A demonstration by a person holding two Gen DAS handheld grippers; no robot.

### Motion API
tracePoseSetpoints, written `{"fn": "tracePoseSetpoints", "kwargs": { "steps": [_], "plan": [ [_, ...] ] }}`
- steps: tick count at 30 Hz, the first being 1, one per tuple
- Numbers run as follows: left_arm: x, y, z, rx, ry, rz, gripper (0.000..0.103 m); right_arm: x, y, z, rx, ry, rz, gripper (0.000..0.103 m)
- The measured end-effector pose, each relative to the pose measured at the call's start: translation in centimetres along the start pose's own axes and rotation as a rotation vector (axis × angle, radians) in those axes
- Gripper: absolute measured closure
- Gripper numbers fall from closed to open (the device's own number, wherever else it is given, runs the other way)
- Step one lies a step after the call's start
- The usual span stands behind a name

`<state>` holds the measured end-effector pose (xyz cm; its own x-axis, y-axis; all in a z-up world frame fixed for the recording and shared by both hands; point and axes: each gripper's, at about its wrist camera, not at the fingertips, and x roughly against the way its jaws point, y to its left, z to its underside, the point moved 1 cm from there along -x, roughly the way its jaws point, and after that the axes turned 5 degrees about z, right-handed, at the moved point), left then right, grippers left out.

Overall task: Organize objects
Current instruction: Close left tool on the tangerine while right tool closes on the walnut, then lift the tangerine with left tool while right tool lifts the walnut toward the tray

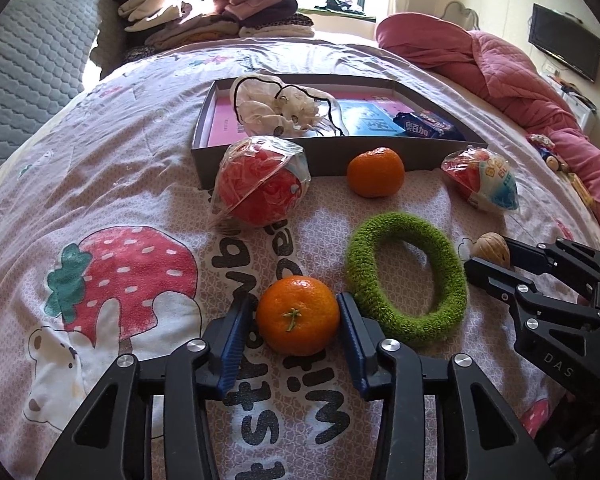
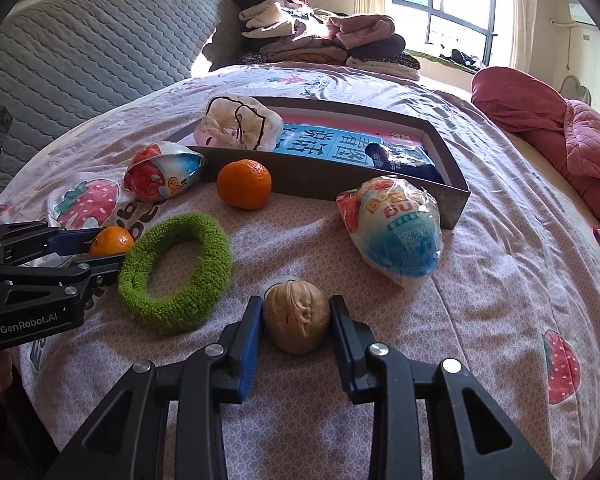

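Step in hand: grasp phase, both grippers at once, each on 1 small item, nothing lifted yet.

Left gripper [image 1: 298, 316] sits around the near round orange mandarin with a green stem scar [image 1: 298, 315]; both blue pads look to be touching its sides, so I read it as clamped on the fruit. The fruit rests on the pink strawberry-print bedspread [image 1: 112, 184].

Right gripper [image 2: 297, 316] is clenched on the tan wrinkled walnut [image 2: 297, 317], pads pressed to both sides, nut also down on the bedspread.

Between the 2 grasps lies the fuzzy green fabric ring [image 1: 406, 276], just beside the mandarin and near the walnut, untouched.

Further out, loose on the bedspread:
- a second orange mandarin [image 1: 375, 173], just in front of the box wall
- a red ball-shaped item in a clear plastic bag [image 1: 258, 184], leaning at the box's near corner
- a blue, white and red egg-shaped packet in clear wrap [image 1: 482, 184], near the box's other end

The shallow grey cardboard box with a pink and blue printed floor [image 1: 380, 156] already holds a cream bundle in clear plastic with black cord [image 1: 278, 110] and a dark blue snack packet [image 1: 426, 125].

Judgement: task early, 2 items in, 6 out. Next move calls for lifting both items clear of the ring and carrying them over the near box wall to bare floor. The round fruit and nut could roll on release.
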<state>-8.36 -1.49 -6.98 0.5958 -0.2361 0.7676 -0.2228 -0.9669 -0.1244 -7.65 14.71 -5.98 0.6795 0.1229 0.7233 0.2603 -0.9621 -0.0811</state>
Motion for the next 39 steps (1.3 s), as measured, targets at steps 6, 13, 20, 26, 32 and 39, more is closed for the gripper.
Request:
{"fn": "tracePoseSetpoints", "kwargs": {
  "steps": [6, 13, 20, 26, 32, 39],
  "plan": [
    [0.1, 0.3, -0.1, 0.028, -0.005, 0.024, 0.063, 0.0, -0.2, 0.0, -0.006, -0.006, -0.014, 0.07],
    [0.3, 0.4, 0.1, 0.026, -0.013, 0.024, 0.063, 0.5, 0.0, 0.0, -0.005, -0.017, -0.027, 0.07],
    [0.7, 0.4, 0.0, 0.022, -0.031, 0.005, 0.063, 1.5, -0.2, -0.4, -0.016, -0.057, -0.04, 0.07],
    [1.1, 0.6, -0.1, 0.03, -0.038, -0.005, 0.063, 2.2, -0.2, -0.7, -0.022, -0.084, -0.049, 0.07],
    [1.9, 0.0, -0.4, 0.024, -0.057, -0.008, 0.063, 2.5, -0.2, -0.9, -0.028, -0.098, -0.065, 0.07],
    [2.5, -0.8, -1.2, 0.011, -0.084, -0.01, 0.063, 2.8, -0.4, -1.3, -0.037, -0.121, -0.071, 0.07]
  ]
}}
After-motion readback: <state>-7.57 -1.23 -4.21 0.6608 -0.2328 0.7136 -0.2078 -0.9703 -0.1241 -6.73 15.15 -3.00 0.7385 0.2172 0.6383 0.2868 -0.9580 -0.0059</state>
